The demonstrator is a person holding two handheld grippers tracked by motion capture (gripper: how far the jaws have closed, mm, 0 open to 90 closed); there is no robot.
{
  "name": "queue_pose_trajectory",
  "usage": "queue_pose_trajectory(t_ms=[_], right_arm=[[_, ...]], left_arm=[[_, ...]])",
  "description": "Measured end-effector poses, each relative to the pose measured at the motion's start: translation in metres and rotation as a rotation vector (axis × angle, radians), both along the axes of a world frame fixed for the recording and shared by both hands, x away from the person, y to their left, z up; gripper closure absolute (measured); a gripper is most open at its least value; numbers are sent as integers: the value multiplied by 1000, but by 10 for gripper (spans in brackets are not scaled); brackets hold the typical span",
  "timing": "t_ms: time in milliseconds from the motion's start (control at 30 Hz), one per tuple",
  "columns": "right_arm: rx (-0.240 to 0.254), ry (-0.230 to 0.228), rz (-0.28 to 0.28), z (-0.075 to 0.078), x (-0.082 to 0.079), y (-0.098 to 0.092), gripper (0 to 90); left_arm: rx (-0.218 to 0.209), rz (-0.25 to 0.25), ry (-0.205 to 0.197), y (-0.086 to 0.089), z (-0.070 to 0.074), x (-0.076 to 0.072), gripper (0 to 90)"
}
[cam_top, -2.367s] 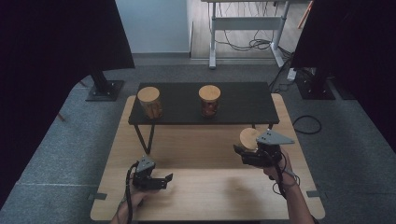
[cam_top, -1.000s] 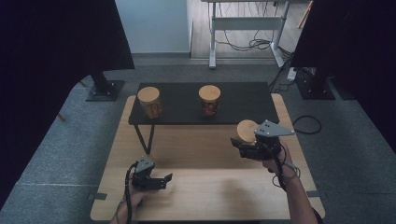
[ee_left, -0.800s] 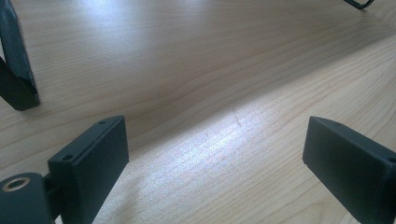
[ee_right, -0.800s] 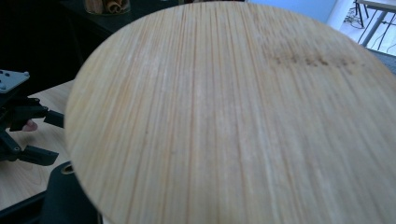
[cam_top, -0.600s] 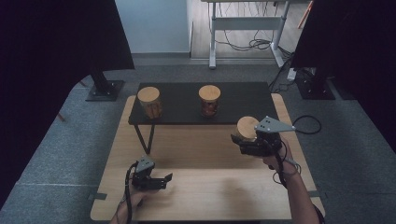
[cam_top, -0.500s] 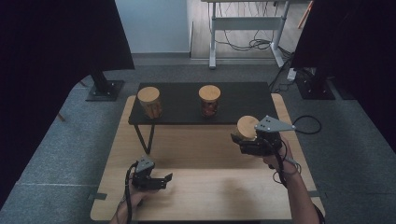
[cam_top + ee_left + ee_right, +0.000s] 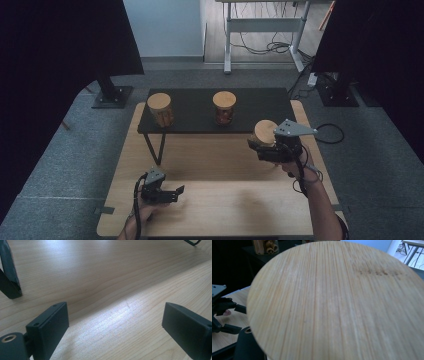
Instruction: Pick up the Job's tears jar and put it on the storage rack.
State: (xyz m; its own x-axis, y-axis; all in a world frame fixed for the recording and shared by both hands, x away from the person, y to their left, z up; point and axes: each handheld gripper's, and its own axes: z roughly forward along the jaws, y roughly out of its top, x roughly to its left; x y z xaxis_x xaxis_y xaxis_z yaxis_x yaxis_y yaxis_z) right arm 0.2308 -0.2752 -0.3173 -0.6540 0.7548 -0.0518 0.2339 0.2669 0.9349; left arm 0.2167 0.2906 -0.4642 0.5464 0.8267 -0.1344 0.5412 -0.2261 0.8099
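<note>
We see the right gripper (image 7: pixel 266 146) clamped shut on a wood-lidded jar (image 7: pixel 264 132), held upright with its long axis vertical and lid facing up, above the wooden table (image 7: pixel 210 155) just in front of the black shelf's (image 7: pixel 200 107) right end, at about three o'clock in the high view. In the right gripper view the round lid (image 7: pixel 342 302) hides the jar's body and most of the jaws. Our left gripper (image 7: pixel 172 192), at about seven o'clock, rests low with jaws wide apart and nothing between them, while two more jars (image 7: pixel 160 109) stand on the shelf.
</note>
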Motion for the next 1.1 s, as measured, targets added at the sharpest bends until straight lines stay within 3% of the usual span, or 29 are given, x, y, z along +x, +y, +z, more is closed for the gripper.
queue_pose_trajectory(t_ms=[1100], right_arm=[[-19, -7, -46, 17, 19, 3, 246]], left_arm=[[2, 3, 3, 0, -1, 0, 64]])
